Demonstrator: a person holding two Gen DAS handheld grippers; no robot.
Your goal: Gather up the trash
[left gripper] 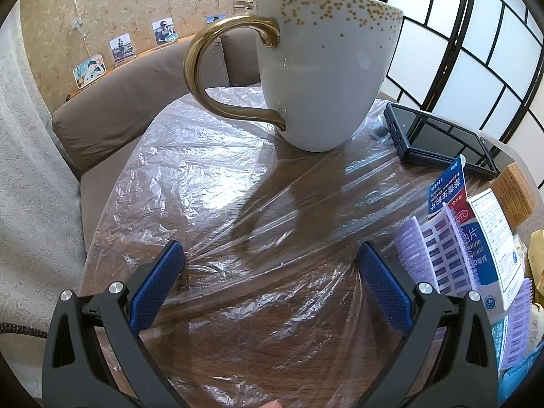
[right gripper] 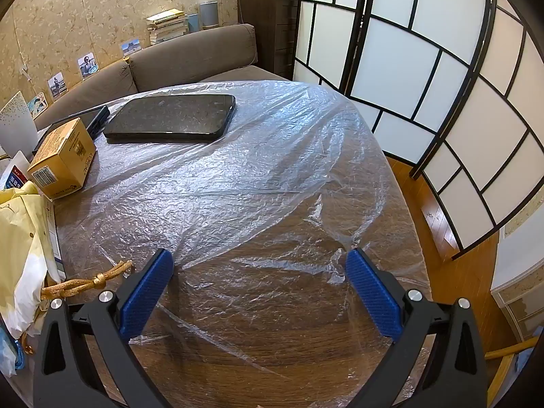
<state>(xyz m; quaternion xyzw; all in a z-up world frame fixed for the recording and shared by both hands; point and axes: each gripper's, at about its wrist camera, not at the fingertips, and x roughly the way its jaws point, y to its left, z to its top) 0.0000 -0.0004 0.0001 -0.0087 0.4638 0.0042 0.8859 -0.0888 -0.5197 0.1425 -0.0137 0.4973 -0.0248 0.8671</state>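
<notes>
Both your claws hang wide and empty over the film-covered table (right gripper: 272, 357), and the litter sits between them: medicine boxes (left gripper: 489, 248) just right of your left gripper (left gripper: 270, 273), gold carton (right gripper: 63, 163) up-left of your right gripper (right gripper: 260, 280), long side angled away.

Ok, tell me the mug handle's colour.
Gold, on the mug handle; clearest in the left wrist view.

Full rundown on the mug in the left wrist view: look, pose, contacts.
The mug is white and glossy, ceramic by the look, with scattered gold dots below the rim and a large curled gold handle pointing to the picture's left. It stands upright on the clear plastic sheet that covers the wooden table and casts a shadow toward the camera. Nothing else touches it. Its inside is hidden.
</notes>
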